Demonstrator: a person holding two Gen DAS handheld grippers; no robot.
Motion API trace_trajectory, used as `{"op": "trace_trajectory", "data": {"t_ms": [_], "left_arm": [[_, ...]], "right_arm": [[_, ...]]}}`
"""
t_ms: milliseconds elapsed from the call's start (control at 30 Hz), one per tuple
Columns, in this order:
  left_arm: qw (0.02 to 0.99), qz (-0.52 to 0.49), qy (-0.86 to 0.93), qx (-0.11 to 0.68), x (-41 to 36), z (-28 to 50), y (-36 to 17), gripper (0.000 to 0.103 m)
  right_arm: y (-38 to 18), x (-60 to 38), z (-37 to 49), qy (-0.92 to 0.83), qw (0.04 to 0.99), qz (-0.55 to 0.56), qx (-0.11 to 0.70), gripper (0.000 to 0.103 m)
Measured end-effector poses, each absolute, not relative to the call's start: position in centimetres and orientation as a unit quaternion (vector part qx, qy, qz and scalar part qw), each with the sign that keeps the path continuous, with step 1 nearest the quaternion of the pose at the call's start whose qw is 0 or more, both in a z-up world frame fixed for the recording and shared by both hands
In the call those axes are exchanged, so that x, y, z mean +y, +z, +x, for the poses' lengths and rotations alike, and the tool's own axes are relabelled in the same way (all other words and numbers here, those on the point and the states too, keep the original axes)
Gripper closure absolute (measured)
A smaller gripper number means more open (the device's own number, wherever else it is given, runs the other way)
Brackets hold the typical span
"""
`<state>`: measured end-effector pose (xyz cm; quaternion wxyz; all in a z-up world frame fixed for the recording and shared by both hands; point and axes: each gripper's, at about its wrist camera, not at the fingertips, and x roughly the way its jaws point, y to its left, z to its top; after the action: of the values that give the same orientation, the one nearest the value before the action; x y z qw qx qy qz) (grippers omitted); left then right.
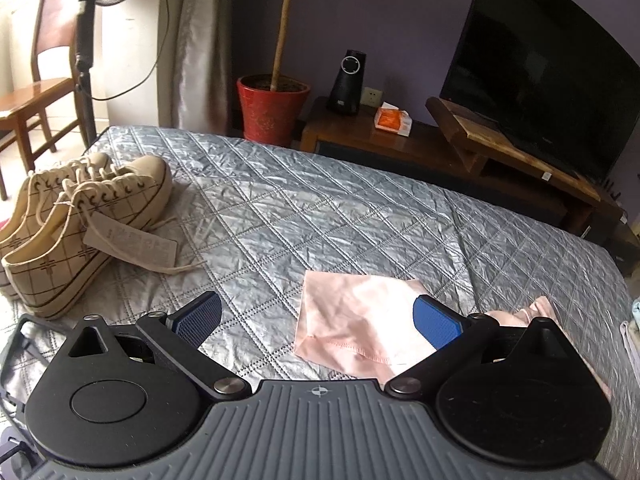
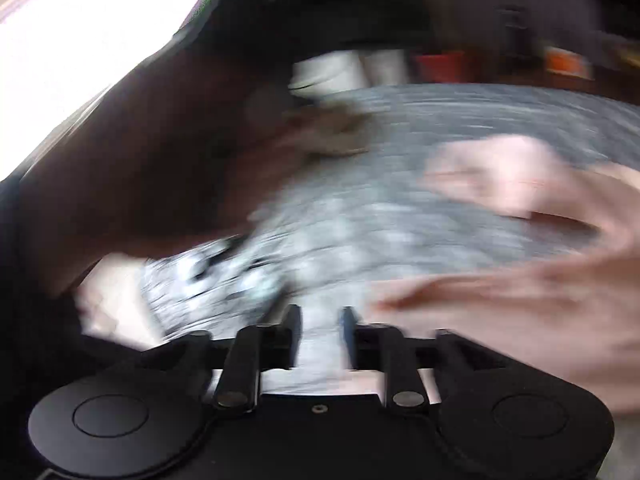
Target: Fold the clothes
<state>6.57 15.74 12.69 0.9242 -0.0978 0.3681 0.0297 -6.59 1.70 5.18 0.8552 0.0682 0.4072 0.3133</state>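
Observation:
A pale pink garment [image 1: 360, 328] lies crumpled on the grey quilted bedspread [image 1: 320, 216] in the left wrist view. My left gripper [image 1: 318, 306] hovers just above the bed with its jaws wide apart. The right blue pad [image 1: 436, 322] is over the pink cloth, the left pad [image 1: 200, 318] over bare quilt, and nothing is gripped. The right wrist view is heavily blurred. There, my right gripper [image 2: 320, 322] shows a narrow gap between its fingers with only grey quilt behind it. The pink garment [image 2: 520, 300] spreads to the right of it, apart from the fingers.
A pair of beige checked sneakers [image 1: 80, 216] with a paper tag rests on the bed's left side. Beyond the far edge stand a red plant pot [image 1: 272, 110], a wooden TV stand [image 1: 460, 148] with a television, and a chair [image 1: 36, 96]. A dark blurred mass [image 2: 140, 160] fills the right view's left.

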Motion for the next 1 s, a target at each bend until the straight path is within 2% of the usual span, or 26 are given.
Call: {"op": "trace_trajectory", "data": {"t_ms": [33,100,167,300,400,633,700,767,1000], "left_arm": [[0.925,-0.098,0.028,0.367,15.7,6.5,12.7,0.0],[0.925,-0.099,0.028,0.367,15.7,6.5,12.7,0.0],[0.924,-0.099,0.029,0.369,15.7,6.6,12.6,0.0],[0.924,-0.094,0.025,0.371,15.2,6.7,12.3,0.0],[0.924,-0.085,0.022,0.373,14.5,7.0,12.1,0.0],[0.923,-0.067,0.007,0.378,12.6,7.4,11.7,0.0],[0.923,-0.063,0.003,0.38,12.1,7.5,11.6,0.0],[0.923,-0.062,0.002,0.38,11.8,7.6,11.5,0.0],[0.923,-0.061,-0.002,0.381,11.1,7.8,11.4,0.0]], "right_arm": [[5.4,-0.9,-5.7,0.28,0.867,0.069,0.406,0.058],[5.8,-6.2,-3.9,0.209,0.89,0.054,0.402,0.051],[6.1,-11.5,-2.2,0.142,0.906,0.037,0.398,0.036],[4.9,-20.6,1.1,0.02,0.91,0.007,0.414,0.034],[3.2,-25.4,2.4,0.017,0.893,0.085,0.441,0.034],[-0.1,-27.3,3.0,0.012,0.898,0.103,0.429,0.034],[-0.3,-27.0,3.4,0.017,0.896,0.084,0.436,0.042],[0.1,-27.1,3.6,0.017,0.889,0.079,0.45,0.087],[3.7,-26.4,0.0,-0.013,0.903,0.007,0.43,0.087]]}}
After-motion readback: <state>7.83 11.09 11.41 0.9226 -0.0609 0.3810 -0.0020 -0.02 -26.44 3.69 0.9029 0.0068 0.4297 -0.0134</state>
